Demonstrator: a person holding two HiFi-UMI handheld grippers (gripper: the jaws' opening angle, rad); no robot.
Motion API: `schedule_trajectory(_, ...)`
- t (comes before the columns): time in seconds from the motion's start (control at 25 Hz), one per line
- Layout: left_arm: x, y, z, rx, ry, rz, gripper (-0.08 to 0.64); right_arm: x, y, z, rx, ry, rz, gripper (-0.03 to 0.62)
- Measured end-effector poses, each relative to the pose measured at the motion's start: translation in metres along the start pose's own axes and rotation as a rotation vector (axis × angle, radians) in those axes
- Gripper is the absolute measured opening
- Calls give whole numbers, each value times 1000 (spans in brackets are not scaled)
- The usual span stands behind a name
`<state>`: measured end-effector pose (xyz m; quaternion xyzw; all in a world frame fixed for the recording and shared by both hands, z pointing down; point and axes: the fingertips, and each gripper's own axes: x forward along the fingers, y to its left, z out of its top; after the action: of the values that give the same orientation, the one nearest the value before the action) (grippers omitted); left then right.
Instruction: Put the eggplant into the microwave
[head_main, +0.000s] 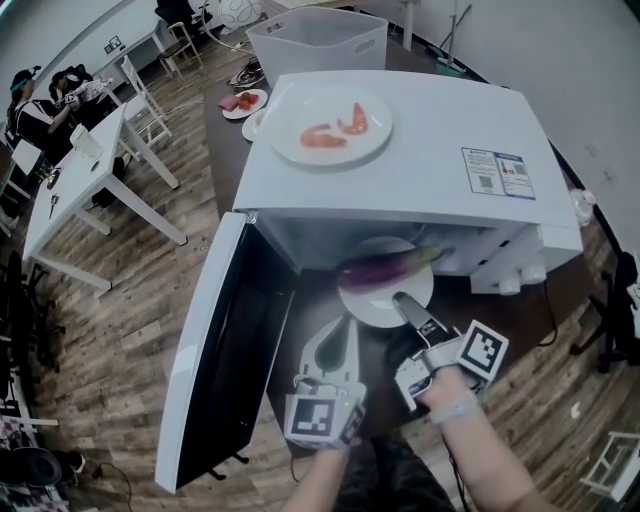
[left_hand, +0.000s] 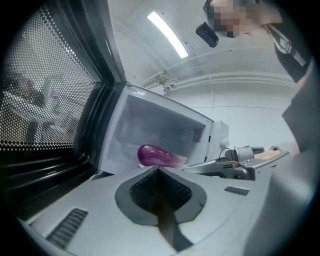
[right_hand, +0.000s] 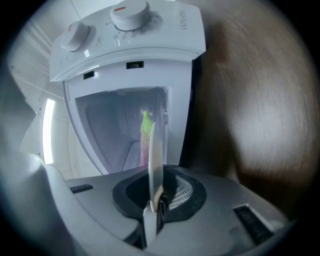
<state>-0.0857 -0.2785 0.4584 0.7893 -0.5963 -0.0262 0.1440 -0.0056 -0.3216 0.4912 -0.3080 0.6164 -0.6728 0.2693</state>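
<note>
While the microwave (head_main: 420, 170) door (head_main: 215, 350) stands fully open to the left, the right gripper (head_main: 405, 305) has its fingers closed narrow on the near rim of a white plate (head_main: 375, 300). Right gripper view shows that plate edge-on, pinched between the two fingers. Eggplant (head_main: 385, 266) lies across the plate, purple body, green stem end pointing right. Plate and eggplant sit at the mouth of the microwave cavity: the far part is under the front edge of the top, and the near part of the plate sticks out over the dark counter (head_main: 225, 140). Cannot tell whether the plate rests on the cavity floor or hangs clear of it.

Left gripper (head_main: 340, 335) is just left of the right one, in front of the opening, close to the plate's left rim; contact can't be made out. Its fingers meet at the tips, nothing between them. Left gripper view: eggplant straight ahead past the fingertips, cavity behind it, perforated door window on the left, right gripper coming in from the right.

Right gripper is rolled on its side, so its view has the microwave tipped, with two round knobs (right_hand: 130, 12) at the top.

On top of the microwave: a second plate (head_main: 330, 125) with two shrimp (head_main: 350, 120), and a sticker (head_main: 495, 172) toward the right. Behind the microwave, a white plastic bin (head_main: 315, 40) on the counter. White tables (head_main: 75, 190) stand off to the left on a wood floor (head_main: 120, 330).
</note>
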Motion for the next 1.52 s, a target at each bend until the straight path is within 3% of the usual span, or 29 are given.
schedule_trajectory(0.48, 12, -32, -7, 1, 31, -145, 3, 11, -1, 11, 5, -44, 1, 28)
schedule_trajectory(1.28, 28, -35, -24, -48, 77, -171, 12, 30, 0, 13, -4, -19, 3, 28)
schedule_trajectory(1.52, 31, -31, -22, -66, 73, -162, 12, 33, 5, 12, -66, 8, 14, 46)
